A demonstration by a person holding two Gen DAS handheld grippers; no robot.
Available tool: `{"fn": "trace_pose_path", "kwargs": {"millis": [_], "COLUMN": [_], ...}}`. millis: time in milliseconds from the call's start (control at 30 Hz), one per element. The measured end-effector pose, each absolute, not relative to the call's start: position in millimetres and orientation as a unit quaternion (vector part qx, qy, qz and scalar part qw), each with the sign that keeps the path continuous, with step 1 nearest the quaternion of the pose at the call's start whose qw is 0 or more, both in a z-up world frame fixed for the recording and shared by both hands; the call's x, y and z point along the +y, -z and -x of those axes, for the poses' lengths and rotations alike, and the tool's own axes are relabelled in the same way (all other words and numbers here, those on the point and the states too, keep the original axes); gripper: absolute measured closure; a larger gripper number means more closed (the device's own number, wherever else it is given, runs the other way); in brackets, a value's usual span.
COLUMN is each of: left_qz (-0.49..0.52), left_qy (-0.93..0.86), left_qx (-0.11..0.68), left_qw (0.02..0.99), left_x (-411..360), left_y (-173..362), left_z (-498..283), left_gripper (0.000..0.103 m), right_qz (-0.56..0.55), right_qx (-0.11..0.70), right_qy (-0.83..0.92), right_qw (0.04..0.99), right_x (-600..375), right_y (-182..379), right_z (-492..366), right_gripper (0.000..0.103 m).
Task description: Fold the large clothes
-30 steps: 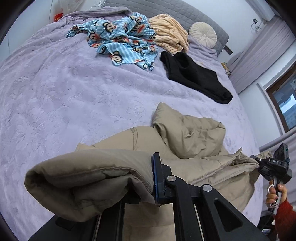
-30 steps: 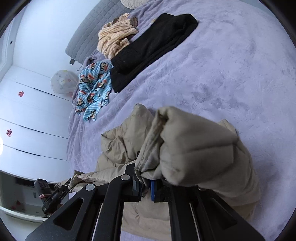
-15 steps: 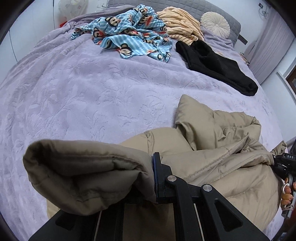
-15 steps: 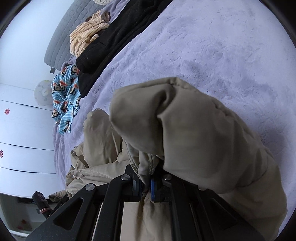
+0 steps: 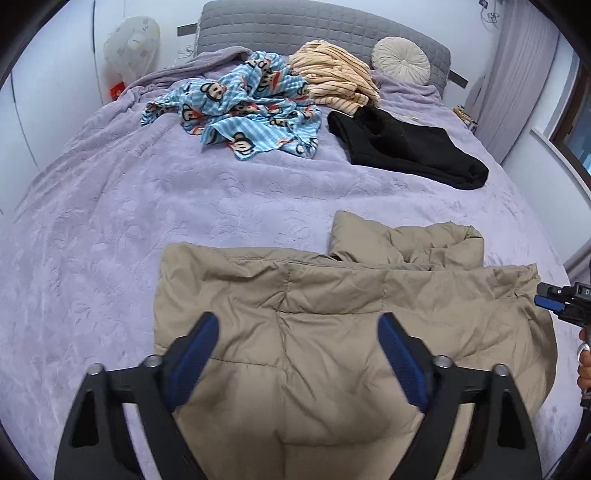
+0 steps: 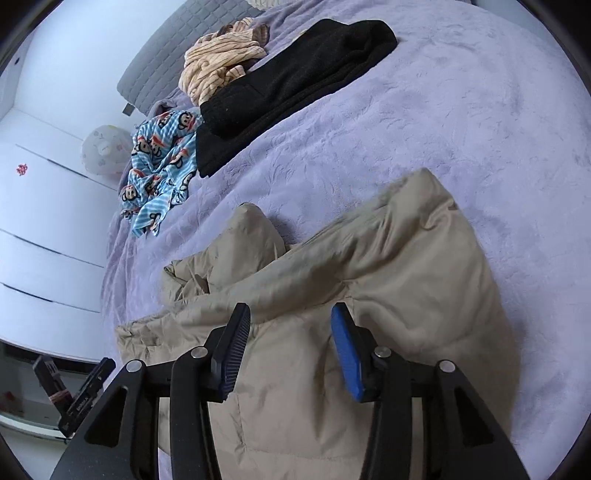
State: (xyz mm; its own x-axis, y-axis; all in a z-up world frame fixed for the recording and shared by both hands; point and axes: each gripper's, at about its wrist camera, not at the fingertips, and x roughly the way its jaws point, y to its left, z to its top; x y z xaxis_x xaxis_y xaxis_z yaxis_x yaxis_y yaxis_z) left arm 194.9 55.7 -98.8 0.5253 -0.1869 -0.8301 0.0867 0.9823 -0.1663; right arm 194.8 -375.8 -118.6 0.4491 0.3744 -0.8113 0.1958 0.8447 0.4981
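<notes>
A beige padded jacket [image 5: 332, 325] lies folded over on the lilac bedspread [image 5: 110, 229] near the front edge. My left gripper [image 5: 297, 325] hovers over its left half, its jaws opening, with only the flat fabric below and nothing pinched. In the right wrist view the same jacket [image 6: 388, 280] spreads beneath my right gripper [image 6: 290, 314], whose jaws are also opening and stand apart above the cloth. The right gripper [image 5: 550, 301] shows at the right edge of the left wrist view, by the jacket's corner.
At the far end of the bed lie a blue monkey-print garment [image 5: 243, 110], a striped peach garment [image 5: 332, 74] and a black garment [image 5: 402, 147]. A round cushion [image 5: 400, 61] leans on the grey headboard [image 5: 295, 22]. White cupboards [image 6: 37, 221] stand beside the bed.
Both grippers carried the jacket's edge forward, then let it go. The fabric bundles dropped from the jaws and now lie flat on the jacket. Both pairs of jaws went from shut to apart.
</notes>
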Motion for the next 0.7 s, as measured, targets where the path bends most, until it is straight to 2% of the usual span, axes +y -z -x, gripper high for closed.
{"fn": "trace_pose_path", "kwargs": {"millis": [33, 67, 100, 233, 400, 700], "left_qz": [0.048, 0.042, 0.039, 0.016, 0.035, 0.026], "left_qy": [0.080, 0.078, 0.079, 0.035, -0.001, -0.019], "left_qx": [0.487, 0.491, 0.491, 0.501, 0.520, 0.526], "left_qw": [0.869, 0.866, 0.867, 0.865, 0.853, 0.850], "left_x": [51.5, 47.2, 43.3, 42.0, 59.1, 55.9], "left_y": [103.5, 109.7, 115.4, 147.8, 184.5, 210.3], "left_z": [-196.7, -199.7, -202.2, -226.6, -256.8, -283.8], "left_gripper": [0.034, 0.034, 0.034, 0.034, 0.034, 0.033], "right_qz": [-0.261, -0.244, -0.223, -0.146, -0.167, -0.148], "right_qx": [0.526, 0.535, 0.545, 0.561, 0.566, 0.573], "right_qy": [-0.062, -0.067, -0.068, -0.013, 0.003, 0.018], "right_qw": [0.807, 0.806, 0.805, 0.815, 0.807, 0.806], "right_x": [-371.3, -367.3, -364.2, -377.5, -408.2, -395.2], "right_y": [118.8, 121.0, 124.3, 138.4, 164.1, 203.7], "right_z": [-193.2, -192.5, -192.7, -201.9, -220.3, -264.6], "right_gripper": [0.064, 0.077, 0.079, 0.079, 0.083, 0.084]}}
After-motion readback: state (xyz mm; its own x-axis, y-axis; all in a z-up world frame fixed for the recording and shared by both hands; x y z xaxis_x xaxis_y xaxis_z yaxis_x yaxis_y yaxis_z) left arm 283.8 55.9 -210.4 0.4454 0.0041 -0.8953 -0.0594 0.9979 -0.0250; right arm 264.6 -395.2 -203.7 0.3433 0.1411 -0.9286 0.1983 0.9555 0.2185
